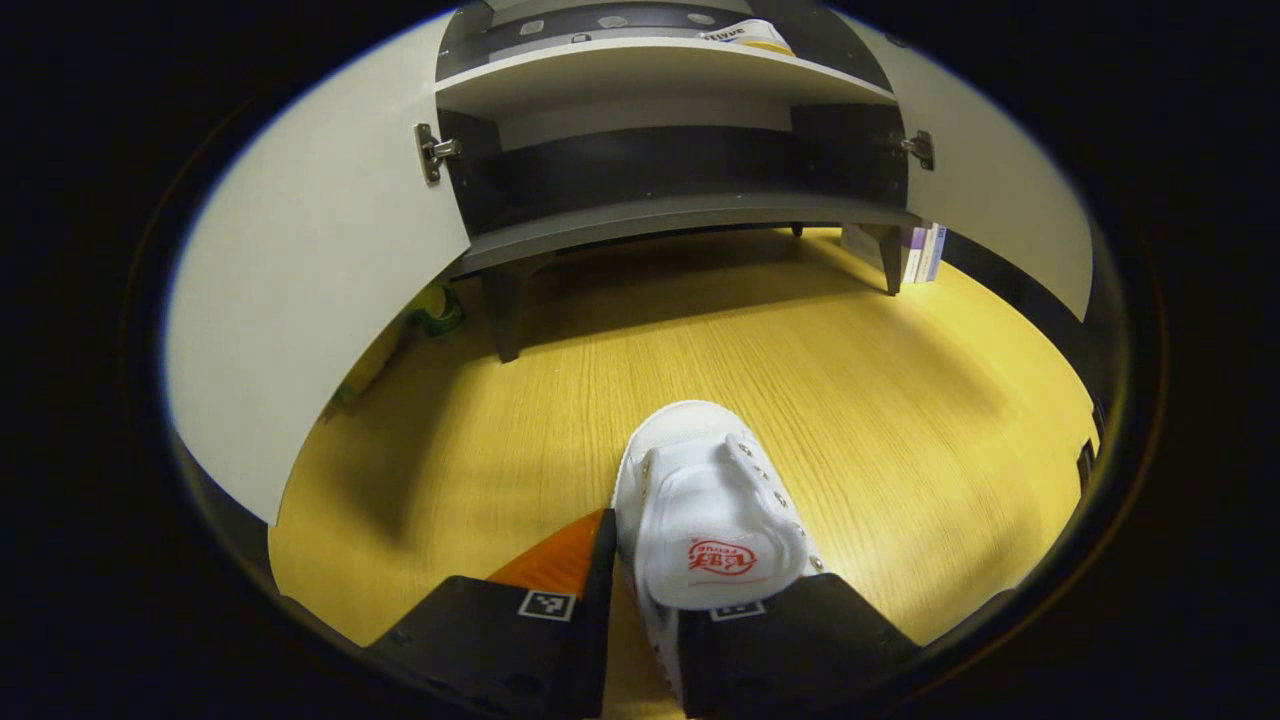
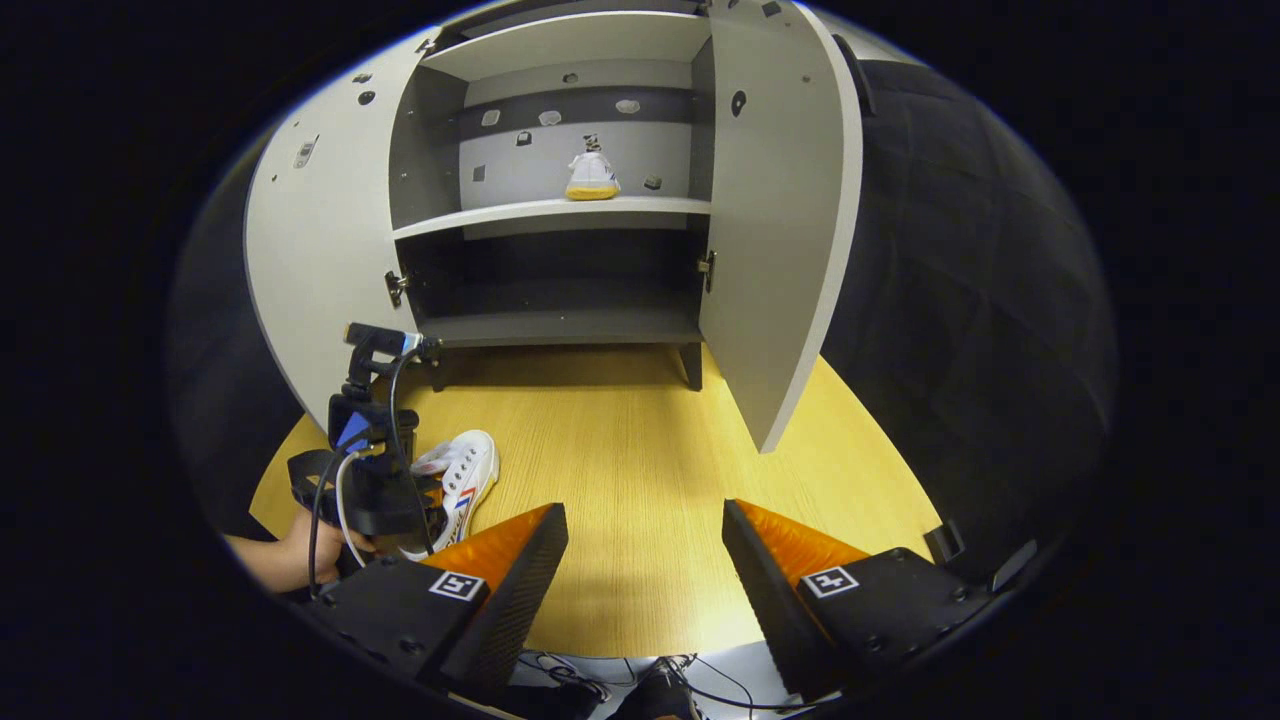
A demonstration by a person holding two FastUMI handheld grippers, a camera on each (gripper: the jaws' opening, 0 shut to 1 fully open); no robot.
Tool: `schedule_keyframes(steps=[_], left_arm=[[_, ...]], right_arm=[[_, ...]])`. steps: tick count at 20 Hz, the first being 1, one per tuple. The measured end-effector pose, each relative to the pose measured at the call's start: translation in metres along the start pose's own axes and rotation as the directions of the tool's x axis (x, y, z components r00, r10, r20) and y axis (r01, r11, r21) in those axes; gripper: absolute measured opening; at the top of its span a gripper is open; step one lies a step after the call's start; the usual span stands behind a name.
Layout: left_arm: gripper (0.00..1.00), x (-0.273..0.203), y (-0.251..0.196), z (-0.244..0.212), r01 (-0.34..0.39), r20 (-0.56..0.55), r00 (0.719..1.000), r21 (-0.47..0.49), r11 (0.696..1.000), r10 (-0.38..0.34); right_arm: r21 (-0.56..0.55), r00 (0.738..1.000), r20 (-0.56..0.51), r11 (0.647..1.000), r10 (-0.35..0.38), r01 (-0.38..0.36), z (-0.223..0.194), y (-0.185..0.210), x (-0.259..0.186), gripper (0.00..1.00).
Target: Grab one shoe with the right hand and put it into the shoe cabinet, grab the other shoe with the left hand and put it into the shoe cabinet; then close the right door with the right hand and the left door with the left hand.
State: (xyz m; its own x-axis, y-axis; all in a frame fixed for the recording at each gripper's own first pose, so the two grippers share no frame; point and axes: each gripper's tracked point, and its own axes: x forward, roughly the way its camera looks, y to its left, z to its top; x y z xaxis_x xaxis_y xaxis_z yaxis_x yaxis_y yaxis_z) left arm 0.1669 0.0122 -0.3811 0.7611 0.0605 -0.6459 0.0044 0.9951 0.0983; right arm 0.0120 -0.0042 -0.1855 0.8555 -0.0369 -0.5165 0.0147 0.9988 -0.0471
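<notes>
Two white canvas shoes are in view. One shoe lies on the wood-grain tabletop between the fingers of the left gripper, toe pointing toward the shoe cabinet. The left gripper is low over the table, closed down on the shoe at its heel end, with the tongue and eyelet rows showing ahead of the fingers. In the right gripper view, a hand holds this gripper from the left edge, with cables looping off its camera mount.

The second shoe stands on the cabinet's upper shelf, near the back panel.

The right gripper hovers above the table, level and facing the cabinet, its fingers spread wide with nothing between them.

Both flat, pale doors, the left door and right door, stand swung outward on metal hinges.
</notes>
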Motion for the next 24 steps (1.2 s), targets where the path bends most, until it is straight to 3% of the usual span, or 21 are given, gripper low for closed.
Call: schedule_keyframes(steps=[1,5,7,10,17,24], left_arm=[[0.25,0.000,0.001,-0.001,0.002,-0.005,1.000,-0.023,1.000,-0.002],[0.11,0.001,0.007,-0.001,0.010,-0.039,0.999,-0.079,0.997,-0.013],[0.07,-0.002,0.001,0.001,0.034,-0.057,0.998,-0.093,0.995,-0.039],[0.07,-0.026,-0.001,0.018,0.015,-0.038,0.999,-0.113,0.993,-0.019],[0.07,-0.107,0.009,0.130,0.020,0.071,0.997,-0.139,0.990,-0.010],[0.07,-0.160,0.027,0.273,0.014,0.222,0.975,-0.144,0.990,0.018]], right_arm=[[-0.003,1.000,0.005,1.000,0.005,-0.005,0.002,-0.002,0.000,0.99],[-0.012,1.000,0.007,1.000,0.021,-0.021,0.004,-0.012,-0.002,0.99],[-0.015,0.999,0.013,0.999,0.032,-0.032,0.007,-0.016,-0.004,0.99],[-0.035,0.998,0.046,0.998,0.051,-0.050,0.018,-0.024,-0.009,0.99],[-0.060,0.987,0.121,0.993,0.106,-0.099,0.047,-0.038,-0.010,0.99],[-0.067,0.972,0.162,0.985,0.171,-0.162,0.056,-0.049,-0.015,0.99]])
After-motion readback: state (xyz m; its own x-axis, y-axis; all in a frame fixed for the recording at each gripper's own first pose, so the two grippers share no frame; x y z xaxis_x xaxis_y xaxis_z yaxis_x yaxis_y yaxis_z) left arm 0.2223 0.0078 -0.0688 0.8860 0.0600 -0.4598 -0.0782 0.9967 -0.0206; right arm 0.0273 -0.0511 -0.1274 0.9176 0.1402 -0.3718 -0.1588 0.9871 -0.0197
